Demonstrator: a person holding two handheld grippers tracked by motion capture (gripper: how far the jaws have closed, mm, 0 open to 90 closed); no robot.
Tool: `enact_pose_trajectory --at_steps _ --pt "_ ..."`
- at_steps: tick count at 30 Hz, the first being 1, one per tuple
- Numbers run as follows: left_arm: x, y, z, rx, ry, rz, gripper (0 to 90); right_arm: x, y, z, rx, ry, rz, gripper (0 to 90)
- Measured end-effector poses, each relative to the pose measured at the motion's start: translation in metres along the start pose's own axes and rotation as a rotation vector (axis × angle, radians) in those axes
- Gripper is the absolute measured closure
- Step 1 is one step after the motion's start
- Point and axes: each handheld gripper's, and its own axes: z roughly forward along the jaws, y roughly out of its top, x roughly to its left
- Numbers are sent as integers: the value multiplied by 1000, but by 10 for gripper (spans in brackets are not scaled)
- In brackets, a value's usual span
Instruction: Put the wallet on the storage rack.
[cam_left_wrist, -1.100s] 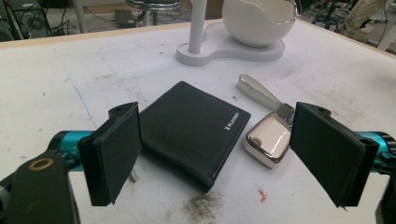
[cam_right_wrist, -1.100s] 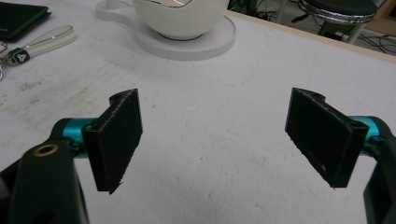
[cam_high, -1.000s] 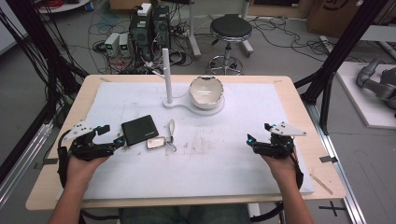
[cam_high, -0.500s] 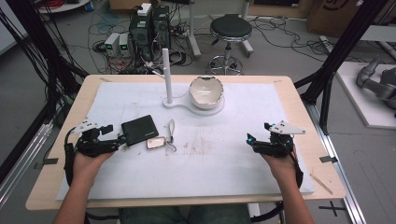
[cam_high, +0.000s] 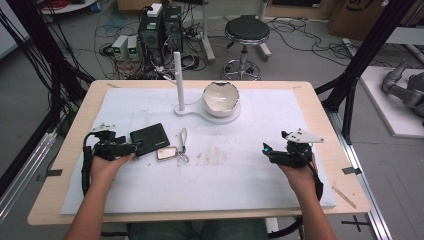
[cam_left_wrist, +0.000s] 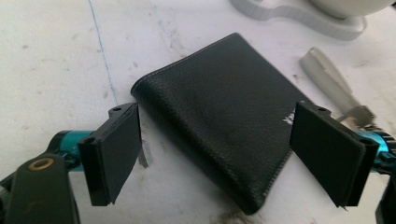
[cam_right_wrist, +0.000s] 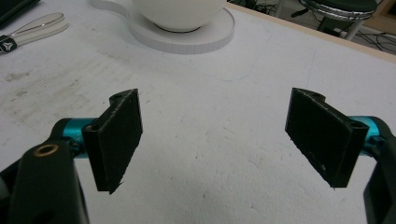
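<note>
- Since a second ago the left gripper (cam_left_wrist: 215, 154) has crept forward toward the black wallet (cam_high: 150, 138), and its jaws now straddle the wallet's near corner; the right gripper (cam_high: 272, 152) has barely shifted.
- Left jaws stand wide apart, holding nothing; the wallet (cam_left_wrist: 224, 126) lies flat between them, folded spine toward the left jaw.
- Right jaws are likewise spread and empty, hovering over bare white mat (cam_right_wrist: 210, 140), well apart from everything.
- Just beside the wallet lie a key fob (cam_high: 166, 153) and its strap (cam_high: 183, 140); farther back stand a white bowl (cam_high: 220, 97) on a stand with an upright post (cam_high: 179, 80).
- Judging by its grain and stitching, the wallet is light, soft leather, thin and slightly yielding; pinching across the folded spine edge looks firmest, since the open edge may splay.
</note>
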Motion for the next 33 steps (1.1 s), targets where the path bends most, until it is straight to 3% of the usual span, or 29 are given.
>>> enact_pose_trajectory --at_steps 2,4,8,9,10,11,12,19,21,26,33 --pt "0 0 3 12 4 -2 168 0 0 0 2 -3 -3 193" --pt "-2 -2 9 44 66 31 215 1 0 0 4 -5 -3 193" --pt "-4 -2 9 49 93 42 267 1 0 -1 3 -12 -14 193" --pt "-6 -3 9 47 116 51 295 1 0 -1 3 -13 -13 193" --pt "-6 -3 9 47 116 51 326 1 0 -1 3 -12 -12 193" --pt "-7 -4 8 45 104 42 454 1 0 -1 4 -11 -10 193" --pt "-9 -6 7 38 80 18 485 1 0 -1 5 -12 -11 193" --pt "-12 -5 4 41 70 53 655 1 0 -4 -7 -14 -9 193" --pt "-11 -5 1 27 58 77 766 0 -1 -5 -9 -16 -7 194" --pt "-7 -7 -1 3 32 98 825 -1 -2 -5 -8 -18 0 194" --pt "-5 -4 -13 -66 6 84 837 0 -1 -5 -10 -17 -7 194"
